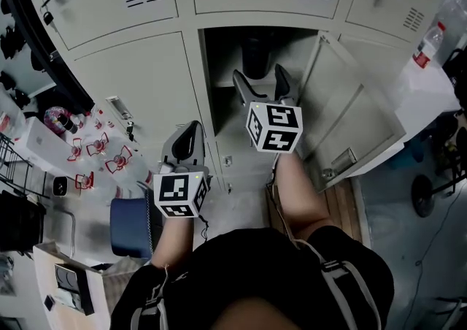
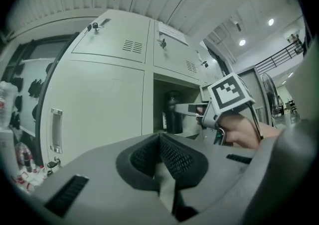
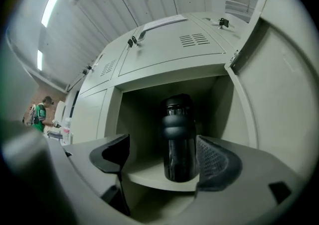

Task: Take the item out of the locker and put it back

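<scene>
A black bottle point(image 3: 179, 139) stands upright on the shelf point(image 3: 147, 173) of the open locker; it also shows as a dark shape inside the compartment point(image 1: 257, 55) and past the other gripper point(image 2: 172, 112). My right gripper point(image 3: 164, 157) is open at the locker mouth, and the bottle stands between its spread pads, close to the right pad point(image 3: 214, 162), with neither pad pressing on it. In the head view the right gripper point(image 1: 261, 80) reaches into the opening. My left gripper point(image 2: 162, 142) is shut and empty, held lower and to the left point(image 1: 188, 135) before a closed locker door.
The locker's door point(image 1: 350, 117) swings open to the right of my right arm. Closed lockers surround the compartment. A blue stool point(image 1: 131, 226) and a table with red-marked items point(image 1: 102, 150) stand at the left. A person point(image 3: 37, 114) is far off at left.
</scene>
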Tool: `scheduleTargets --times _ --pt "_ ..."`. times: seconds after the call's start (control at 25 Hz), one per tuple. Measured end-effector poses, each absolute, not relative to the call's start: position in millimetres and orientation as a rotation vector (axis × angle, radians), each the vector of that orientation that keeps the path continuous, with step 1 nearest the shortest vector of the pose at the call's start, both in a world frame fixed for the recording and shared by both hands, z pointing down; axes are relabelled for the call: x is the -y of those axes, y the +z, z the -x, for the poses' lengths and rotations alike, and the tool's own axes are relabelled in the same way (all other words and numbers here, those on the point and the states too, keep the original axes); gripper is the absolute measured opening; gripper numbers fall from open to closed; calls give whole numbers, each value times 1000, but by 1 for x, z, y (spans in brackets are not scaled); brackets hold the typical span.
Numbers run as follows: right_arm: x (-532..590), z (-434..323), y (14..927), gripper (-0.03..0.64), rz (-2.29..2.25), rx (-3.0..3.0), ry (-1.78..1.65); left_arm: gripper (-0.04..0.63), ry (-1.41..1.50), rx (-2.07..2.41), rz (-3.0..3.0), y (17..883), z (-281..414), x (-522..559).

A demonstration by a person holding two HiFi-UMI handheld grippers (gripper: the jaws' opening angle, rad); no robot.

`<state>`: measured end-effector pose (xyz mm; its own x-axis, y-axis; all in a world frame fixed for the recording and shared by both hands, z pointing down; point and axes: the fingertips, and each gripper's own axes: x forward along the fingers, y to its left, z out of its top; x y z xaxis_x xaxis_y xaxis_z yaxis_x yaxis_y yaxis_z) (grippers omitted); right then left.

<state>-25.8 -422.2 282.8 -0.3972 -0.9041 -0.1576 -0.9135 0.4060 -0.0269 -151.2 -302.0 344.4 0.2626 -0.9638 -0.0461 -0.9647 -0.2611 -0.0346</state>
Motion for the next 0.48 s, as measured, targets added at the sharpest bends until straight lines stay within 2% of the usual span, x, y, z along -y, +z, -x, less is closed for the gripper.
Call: scheduleTargets --times 0.48 --pt "504 25 279 439 1797 -2527 51 12 25 -1903 2421 344 172 311"
